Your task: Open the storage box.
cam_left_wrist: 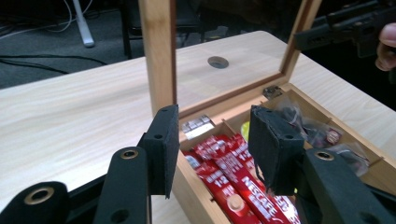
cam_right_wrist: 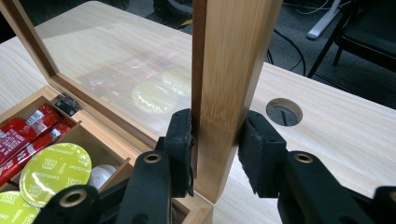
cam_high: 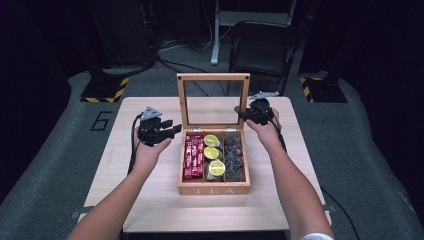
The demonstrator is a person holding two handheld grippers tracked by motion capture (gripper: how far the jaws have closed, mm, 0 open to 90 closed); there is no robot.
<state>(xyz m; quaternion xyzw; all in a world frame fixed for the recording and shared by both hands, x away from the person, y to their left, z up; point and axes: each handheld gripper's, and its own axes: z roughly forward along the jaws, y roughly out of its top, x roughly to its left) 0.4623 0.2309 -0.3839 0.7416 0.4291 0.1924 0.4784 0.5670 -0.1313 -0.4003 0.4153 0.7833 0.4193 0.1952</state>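
- Right gripper (cam_right_wrist: pixel 215 149) is clamped on the upright lid (cam_right_wrist: pixel 233 70) frame's side, box (cam_high: pixel 214 190) below it.
- Left gripper (cam_left_wrist: pixel 212 140) has jaws apart, holding nothing, red sachets (cam_left_wrist: pixel 233 172) just beyond them.

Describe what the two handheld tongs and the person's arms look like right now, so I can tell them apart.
Both tongs are black. The left tongs carry a grey three-cornered plate on top and trail a black cable. The right tongs trail one as well. Their jaws end in flat black foam-like pads on arms with brass-coloured rivets. Forearms are bare; a white sleeve edge shows at the right arm.
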